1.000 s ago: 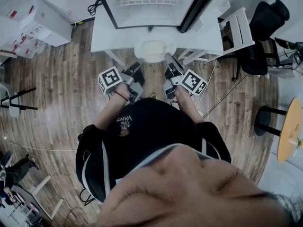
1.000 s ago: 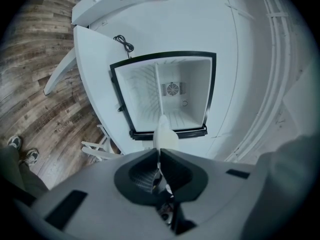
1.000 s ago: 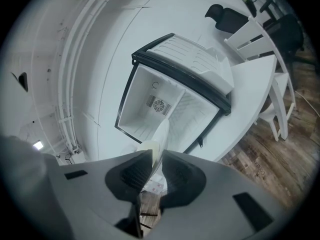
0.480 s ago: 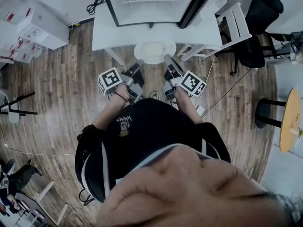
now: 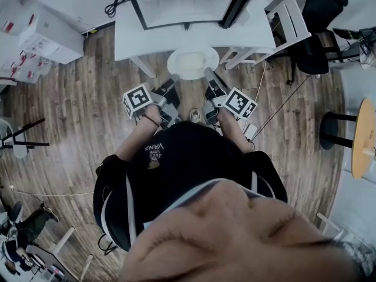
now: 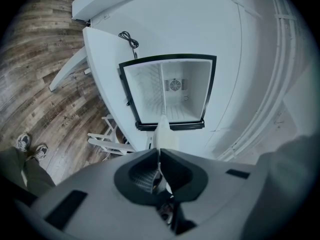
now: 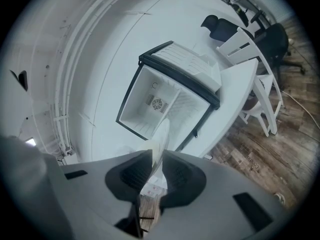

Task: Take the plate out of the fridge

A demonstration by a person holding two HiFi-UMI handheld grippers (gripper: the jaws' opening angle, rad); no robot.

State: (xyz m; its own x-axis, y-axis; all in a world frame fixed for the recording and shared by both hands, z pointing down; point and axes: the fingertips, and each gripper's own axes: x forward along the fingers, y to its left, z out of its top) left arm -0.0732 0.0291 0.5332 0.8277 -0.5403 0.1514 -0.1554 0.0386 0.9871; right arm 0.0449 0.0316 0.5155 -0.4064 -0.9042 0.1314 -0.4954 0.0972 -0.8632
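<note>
One plate, out of the one open fridge and sitting in front of it, at the near edge of the one white table. I have two grippers on it. The left gripper is pinched tight on the left rim. The right gripper is clamped on the right rim, jaws slightly wider. One black office chair stands far right, with one white chair beside it.

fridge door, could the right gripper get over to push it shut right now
Probably not yet: the right gripper and left gripper are both shut on the plate, so neither is free. Nothing visible blocks the open fridge door.
</note>
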